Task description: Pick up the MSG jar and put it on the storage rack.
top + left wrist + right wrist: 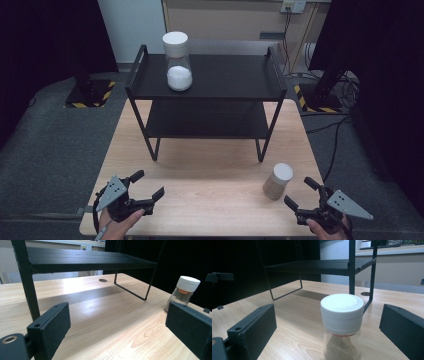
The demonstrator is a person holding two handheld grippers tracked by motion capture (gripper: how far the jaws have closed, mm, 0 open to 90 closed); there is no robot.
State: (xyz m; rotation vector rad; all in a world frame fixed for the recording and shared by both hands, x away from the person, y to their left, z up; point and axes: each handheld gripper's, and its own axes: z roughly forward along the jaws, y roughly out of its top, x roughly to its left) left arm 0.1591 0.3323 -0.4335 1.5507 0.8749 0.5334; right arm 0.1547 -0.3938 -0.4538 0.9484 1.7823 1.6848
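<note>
A small glass jar of brown powder [278, 181] with a white lid stands on the wooden table [210, 200] at the front right; it also shows as the jar [183, 291] and, close up, as the jar [342, 325]. My right gripper [299, 193] is open just behind and to the right of it, and the jar stands a little ahead of its jaws, between them. My left gripper [148, 185] is open at the front left with nothing between its jaws. A taller jar of white powder [177, 62] stands on the top shelf of the black rack [210, 85].
The two-tier black metal rack [82, 261] stands at the table's far half, its legs [352, 267] on the wood. A small round hole [103, 280] is set in the tabletop. Grey carpet and cables [325, 127] surround the table.
</note>
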